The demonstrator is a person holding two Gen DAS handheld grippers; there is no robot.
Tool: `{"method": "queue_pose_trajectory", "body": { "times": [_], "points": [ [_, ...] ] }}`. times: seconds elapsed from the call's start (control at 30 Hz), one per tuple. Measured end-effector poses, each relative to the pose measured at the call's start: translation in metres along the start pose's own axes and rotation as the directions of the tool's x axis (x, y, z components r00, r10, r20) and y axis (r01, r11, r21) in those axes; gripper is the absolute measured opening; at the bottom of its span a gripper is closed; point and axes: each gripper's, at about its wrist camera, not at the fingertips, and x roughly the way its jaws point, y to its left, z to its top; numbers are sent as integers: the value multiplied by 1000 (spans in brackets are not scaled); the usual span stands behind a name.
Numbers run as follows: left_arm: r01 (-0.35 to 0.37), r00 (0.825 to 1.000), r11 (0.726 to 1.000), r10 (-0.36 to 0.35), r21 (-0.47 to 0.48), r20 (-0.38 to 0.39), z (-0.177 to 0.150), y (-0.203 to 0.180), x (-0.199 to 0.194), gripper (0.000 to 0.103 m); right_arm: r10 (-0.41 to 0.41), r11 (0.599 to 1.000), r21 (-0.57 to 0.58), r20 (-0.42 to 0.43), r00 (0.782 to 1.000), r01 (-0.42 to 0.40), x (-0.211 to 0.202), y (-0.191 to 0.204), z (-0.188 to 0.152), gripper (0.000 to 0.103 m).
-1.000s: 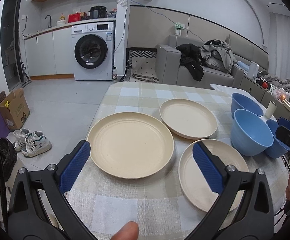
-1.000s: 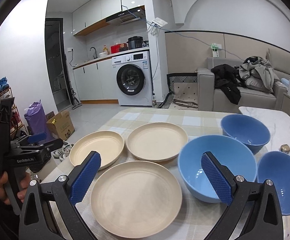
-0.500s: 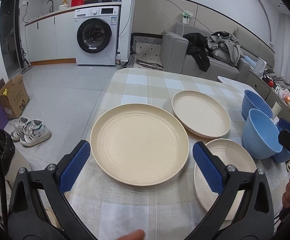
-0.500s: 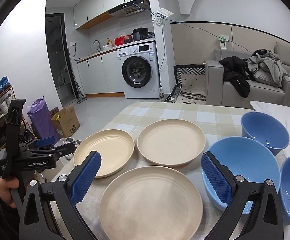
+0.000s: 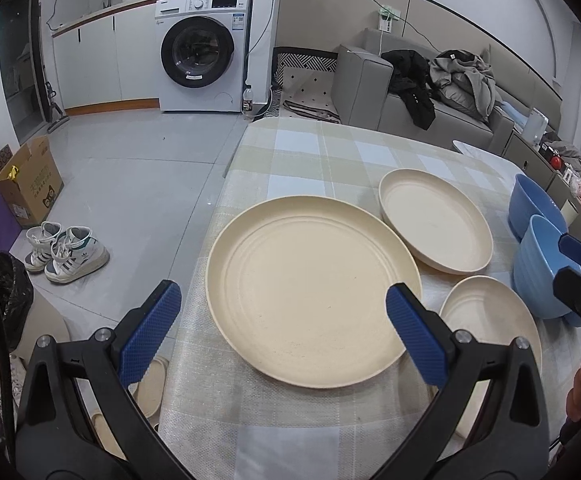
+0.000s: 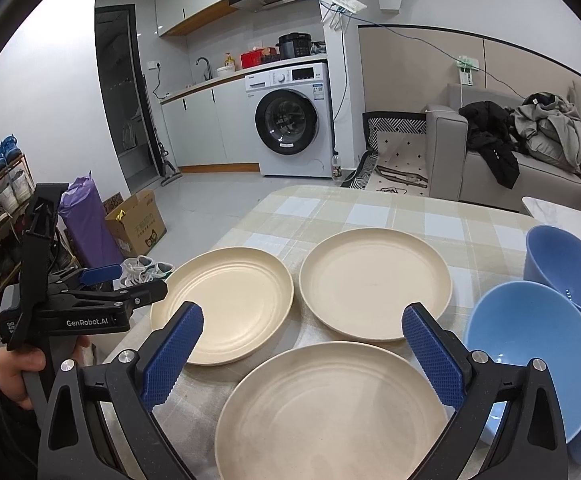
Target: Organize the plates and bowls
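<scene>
The left tool [image 5: 278, 328] hangs spread wide and empty over the near rim of the left plate [image 5: 310, 304], which lies by the counter [image 5: 330, 152] edge; a clumsy pinch could tip it off. The right tool [image 6: 302, 350], equally spread, faces the nearest plate [image 6: 330, 412]. Only the right view shows the three bowls' [image 6: 530, 344] insides and a hand [image 6: 18, 364] gripping the left tool.
</scene>
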Motion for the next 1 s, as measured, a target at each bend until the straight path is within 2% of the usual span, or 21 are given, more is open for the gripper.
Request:
{"method": "queue_pose_trajectory", "body": {
  "times": [0.57,0.7,1.0],
  "points": [
    [-41,997,997,36,-70,-69,-11,24,52,102,22,1000,-5,-126,992,-23,64,9,-4,95],
    [-58,995,996,53,-63,-86,-13,26,65,102,40,999,-1,-169,985,-41,79,13,-4,89],
    [-59,993,996,51,-71,-109,-15,31,79,101,76,997,26,-250,965,-72,115,15,-6,81]
  ]
}}
